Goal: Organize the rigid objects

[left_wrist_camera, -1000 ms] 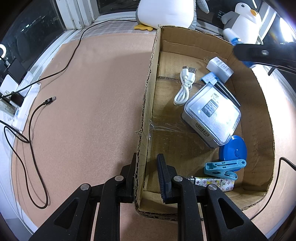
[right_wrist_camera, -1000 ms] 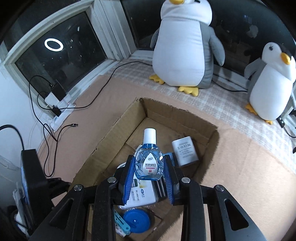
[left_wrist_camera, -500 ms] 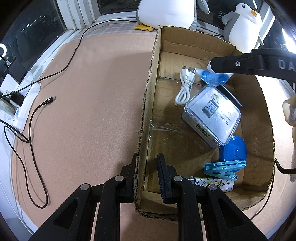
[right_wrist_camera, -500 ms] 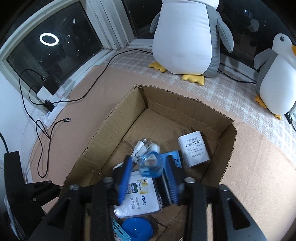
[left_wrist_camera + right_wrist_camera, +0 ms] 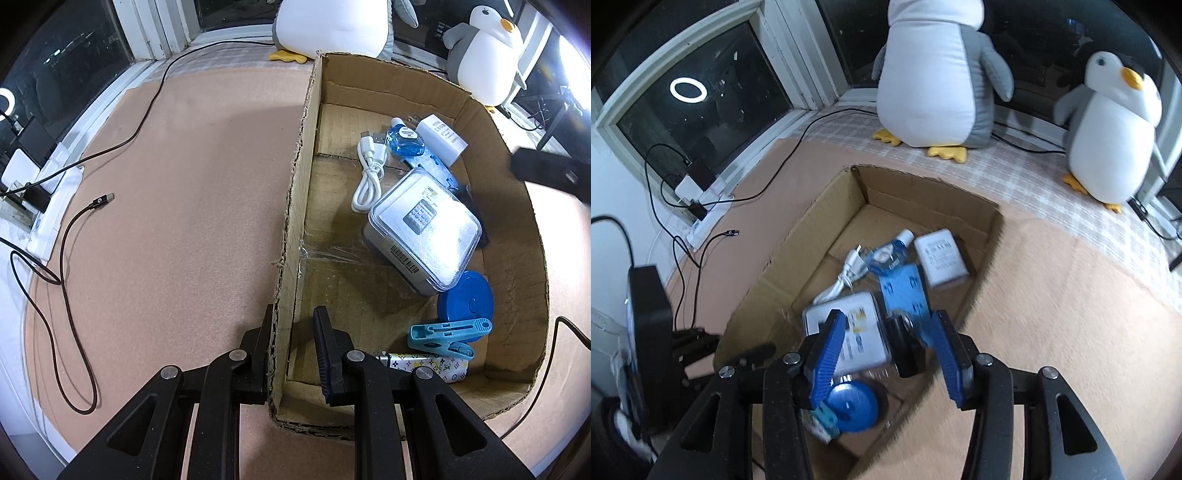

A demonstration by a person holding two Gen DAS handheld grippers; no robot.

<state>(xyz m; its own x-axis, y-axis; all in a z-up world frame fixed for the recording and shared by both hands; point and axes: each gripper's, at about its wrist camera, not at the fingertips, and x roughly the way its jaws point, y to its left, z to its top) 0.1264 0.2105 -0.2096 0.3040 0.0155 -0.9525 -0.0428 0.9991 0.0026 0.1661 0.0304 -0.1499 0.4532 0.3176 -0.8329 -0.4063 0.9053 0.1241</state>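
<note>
A black cable [image 5: 62, 266] is seen lying looped on the pink mat [image 5: 184, 184] near its left edge, well apart from the cardboard box [image 5: 517, 258]. The left wall of the box, near its front corner, is straddled by the left gripper [image 5: 291, 347]: one finger is pressed against the outside of the wall, the other stands inside with a gap to the cardboard, so the wall is not seen to be pinched tight.

Inside the box, a white USB cable [image 5: 369, 173] is laid toward the back left. Just beside it, the blue eye-drop bottle [image 5: 404, 138] is found lying on its side near the back wall, touching the white charger [image 5: 443, 138]. A clear-lidded case [image 5: 424, 225] is set in the middle, with a blue round lid [image 5: 467, 301], a blue clothespin [image 5: 448, 334] and a patterned lighter [image 5: 428, 363] toward the front right corner.

The right gripper [image 5: 890, 354] is held above the front part of the box, its blue-padded fingers spread wide with nothing between them. Two penguin plush toys [image 5: 938, 74] are seen beyond the box.
</note>
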